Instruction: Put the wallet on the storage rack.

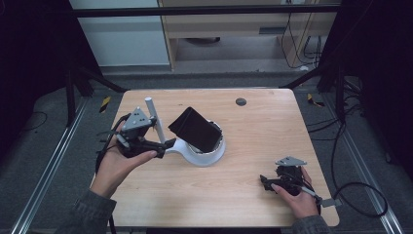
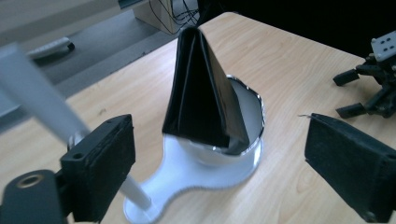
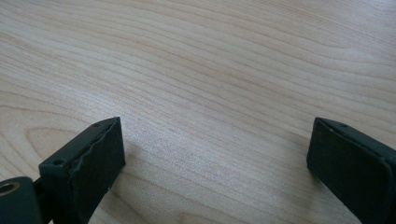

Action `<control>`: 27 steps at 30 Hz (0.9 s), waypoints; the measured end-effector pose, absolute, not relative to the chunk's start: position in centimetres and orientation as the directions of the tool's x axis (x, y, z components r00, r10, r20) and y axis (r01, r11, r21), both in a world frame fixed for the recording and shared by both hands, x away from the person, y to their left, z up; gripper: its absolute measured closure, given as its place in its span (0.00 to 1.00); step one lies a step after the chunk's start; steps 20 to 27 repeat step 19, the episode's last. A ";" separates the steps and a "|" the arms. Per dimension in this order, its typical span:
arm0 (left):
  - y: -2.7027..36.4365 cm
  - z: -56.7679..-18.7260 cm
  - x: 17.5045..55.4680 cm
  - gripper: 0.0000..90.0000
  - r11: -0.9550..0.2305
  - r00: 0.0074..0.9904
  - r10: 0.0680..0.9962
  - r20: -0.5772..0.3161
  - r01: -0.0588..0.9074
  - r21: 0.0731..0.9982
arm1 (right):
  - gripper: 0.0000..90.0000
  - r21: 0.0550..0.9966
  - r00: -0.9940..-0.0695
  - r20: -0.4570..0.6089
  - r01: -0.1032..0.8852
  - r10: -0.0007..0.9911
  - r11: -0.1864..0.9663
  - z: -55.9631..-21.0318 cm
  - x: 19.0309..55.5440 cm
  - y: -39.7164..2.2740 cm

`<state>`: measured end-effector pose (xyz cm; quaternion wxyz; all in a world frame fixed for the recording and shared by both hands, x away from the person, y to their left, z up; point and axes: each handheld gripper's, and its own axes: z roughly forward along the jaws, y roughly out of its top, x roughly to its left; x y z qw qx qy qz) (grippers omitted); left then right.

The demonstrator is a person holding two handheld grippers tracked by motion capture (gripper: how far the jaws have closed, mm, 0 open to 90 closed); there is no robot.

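left tongs (image 2: 219, 168) spread wide before black folded pouch (image 2: 203, 95) (tilted, in white holder (image 2: 187, 175)).

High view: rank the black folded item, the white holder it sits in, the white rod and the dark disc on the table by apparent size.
1. White holder and black folded item: look alike, unranked.
2. White rod.
3. Dark disc, smallest.

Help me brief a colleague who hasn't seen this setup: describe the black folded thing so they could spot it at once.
Start at the wooden table and find the white stand with a round cup, left of centre. The black folded thing sits in that cup, leaning toward the far left, just ahead of the open left gripper. Flat, dark and creased like a wallet, it differs from the slim white rod rising beside it.
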<state>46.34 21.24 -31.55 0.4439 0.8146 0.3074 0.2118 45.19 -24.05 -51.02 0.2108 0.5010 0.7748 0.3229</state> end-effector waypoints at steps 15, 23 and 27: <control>27.5 -44.8 44.6 0.08 -0.371 0.602 0.798 0.009 0.480 0.795 | 0.02 0.724 -0.407 -0.004 0.629 0.913 0.283 -51.3 45.2 -24.0; 28.6 -47.6 44.8 0.09 -0.390 0.560 0.828 0.034 0.531 0.752 | 0.01 0.722 -0.406 0.005 0.634 0.914 0.277 -51.3 45.2 -24.0; 28.6 -47.6 44.8 0.09 -0.390 0.560 0.828 0.034 0.531 0.752 | 0.01 0.722 -0.406 0.005 0.634 0.914 0.277 -51.3 45.2 -24.0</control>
